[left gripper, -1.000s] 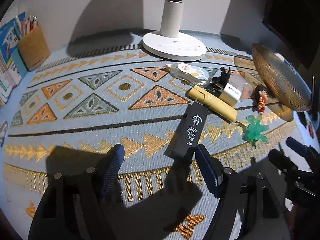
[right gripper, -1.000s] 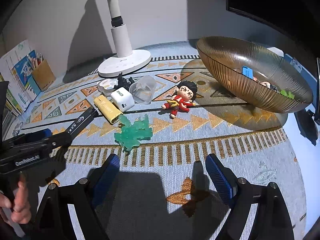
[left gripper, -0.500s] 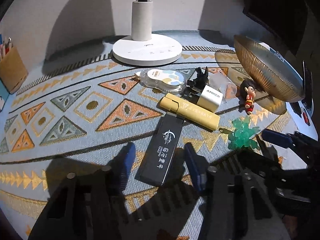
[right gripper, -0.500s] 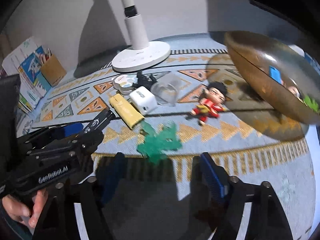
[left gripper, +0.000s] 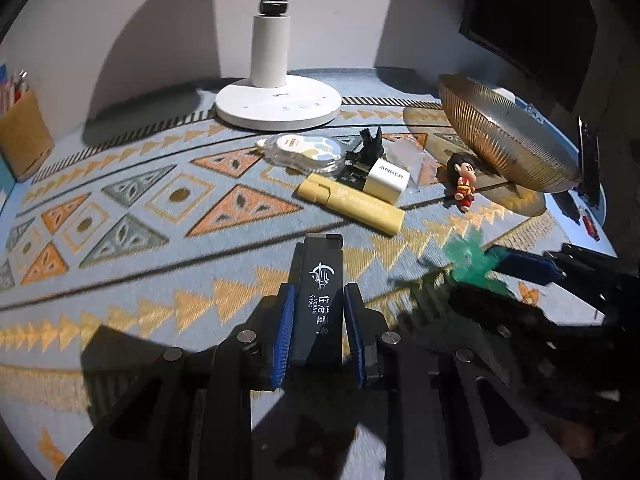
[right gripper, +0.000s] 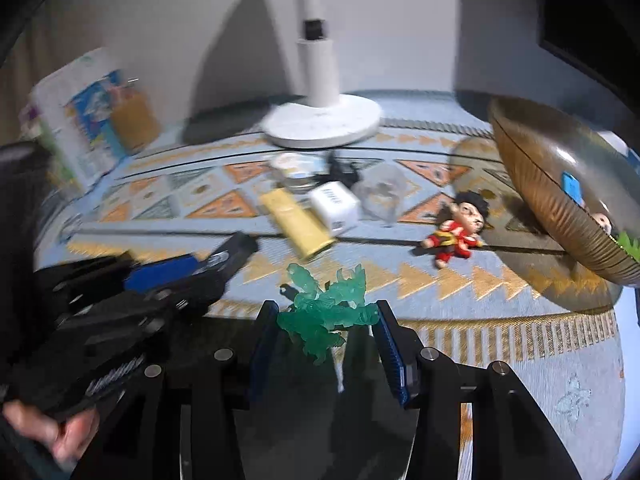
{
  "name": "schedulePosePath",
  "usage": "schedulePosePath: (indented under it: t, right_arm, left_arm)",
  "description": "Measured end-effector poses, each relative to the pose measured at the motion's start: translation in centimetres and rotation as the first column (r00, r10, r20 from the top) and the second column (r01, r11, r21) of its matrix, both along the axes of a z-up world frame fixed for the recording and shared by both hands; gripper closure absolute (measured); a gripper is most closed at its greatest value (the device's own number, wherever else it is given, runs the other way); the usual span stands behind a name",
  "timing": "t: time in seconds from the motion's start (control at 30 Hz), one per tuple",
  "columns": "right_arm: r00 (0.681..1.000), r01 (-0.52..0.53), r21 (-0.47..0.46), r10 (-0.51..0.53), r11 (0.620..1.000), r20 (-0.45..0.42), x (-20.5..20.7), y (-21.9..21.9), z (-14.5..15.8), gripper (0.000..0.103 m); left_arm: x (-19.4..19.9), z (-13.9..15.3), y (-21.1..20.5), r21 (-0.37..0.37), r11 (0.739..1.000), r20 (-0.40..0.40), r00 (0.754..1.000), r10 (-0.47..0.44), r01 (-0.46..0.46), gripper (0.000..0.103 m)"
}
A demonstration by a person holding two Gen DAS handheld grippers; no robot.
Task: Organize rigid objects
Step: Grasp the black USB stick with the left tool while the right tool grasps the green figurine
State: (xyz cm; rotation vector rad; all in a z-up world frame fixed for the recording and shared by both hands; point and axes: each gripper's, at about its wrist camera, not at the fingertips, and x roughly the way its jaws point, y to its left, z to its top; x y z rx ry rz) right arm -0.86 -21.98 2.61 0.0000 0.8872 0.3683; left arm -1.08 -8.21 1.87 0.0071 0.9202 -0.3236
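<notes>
Both grippers now lower: left gripper [left gripper: 319,320] pinching black case [left gripper: 320,280], right gripper [right gripper: 326,336] spread around green figure [right gripper: 326,312].

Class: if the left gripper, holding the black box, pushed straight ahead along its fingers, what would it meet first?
Probably the yellow highlighter, lying across the path of the left gripper beyond the black box; depth is uncertain.

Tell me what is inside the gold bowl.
In the right wrist view, the bowl holds a small blue card, a little figure's head and something green at the rim. The rest is blurred, cut off by the frame. The left wrist view shows only its outside.
</notes>
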Motion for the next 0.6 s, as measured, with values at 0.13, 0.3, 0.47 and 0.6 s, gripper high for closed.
schedulePosePath:
  t: [0.13,0.3,0.47,0.6]
  right_arm:
    - [0.995,-0.102,-0.050,0.102,0.994,-0.009,-2.1,0.1,-0.1,0.056]
    - [0.993,-0.105,-0.105,0.100,0.989,-0.056,-3.0,-1.5,-0.6,0.056]
    - [0.997,0.036,0.009,-0.035,0.999,-0.069,-3.8,-6.2,0.1,0.031]
    - [0.994,0.074,0.063,-0.068,0.995,-0.090,-4.9,-6.7,-0.2,0.030]
  left_arm:
    - [-0.9,-0.4,1.0,-0.032,0.999,-0.010,1.000,0.028,-0.028,0.081]
    - [-1.4,-0.7,1.2,-0.054,0.998,-0.019,0.999,0.028,-0.029,0.081]
    - [-1.4,-0.8,1.1,-0.065,0.998,-0.024,1.000,0.005,-0.007,0.081]
    - [-1.5,-0.8,0.9,-0.067,0.998,-0.022,1.000,-0.002,0.000,0.077]
